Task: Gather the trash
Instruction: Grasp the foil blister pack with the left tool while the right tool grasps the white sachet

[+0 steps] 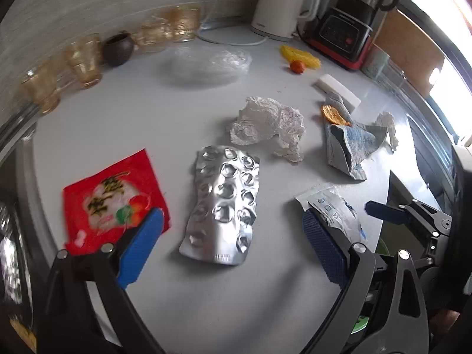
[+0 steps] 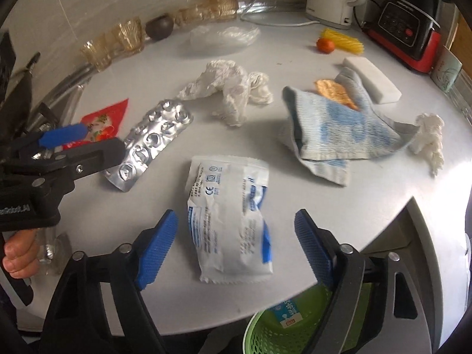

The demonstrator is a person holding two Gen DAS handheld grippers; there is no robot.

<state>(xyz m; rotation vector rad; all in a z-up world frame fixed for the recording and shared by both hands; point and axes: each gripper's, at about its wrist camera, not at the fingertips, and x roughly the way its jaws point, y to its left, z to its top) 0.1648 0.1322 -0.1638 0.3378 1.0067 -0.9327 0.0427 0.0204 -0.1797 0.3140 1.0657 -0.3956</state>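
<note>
A silver blister pack [image 1: 224, 203] lies flat on the white counter [image 1: 147, 112], and my left gripper [image 1: 233, 244] hangs open above its near end, one blue finger on each side. A red snack packet [image 1: 115, 200] lies to its left. My right gripper [image 2: 236, 247] is open over a crumpled white-and-blue wrapper [image 2: 230, 221], with a gap showing at both pads. Also on the counter are crumpled tissue [image 2: 227, 88], a blue-white cloth [image 2: 339, 126] with orange peel [image 2: 333, 88] on it, and a small tissue wad [image 2: 427, 138]. Below the counter edge stands a green basket [image 2: 265, 333].
Amber glasses [image 1: 82, 59] and a dark pot [image 1: 118, 48] line the back wall. A kettle [image 1: 280, 3], a blender [image 1: 345, 26], a white sponge [image 2: 371, 79], yellow mesh [image 2: 342, 41] with an orange fruit [image 2: 324, 45] and a clear plastic bag [image 1: 209, 65] sit further back. A sink edge [image 2: 59, 88] lies left.
</note>
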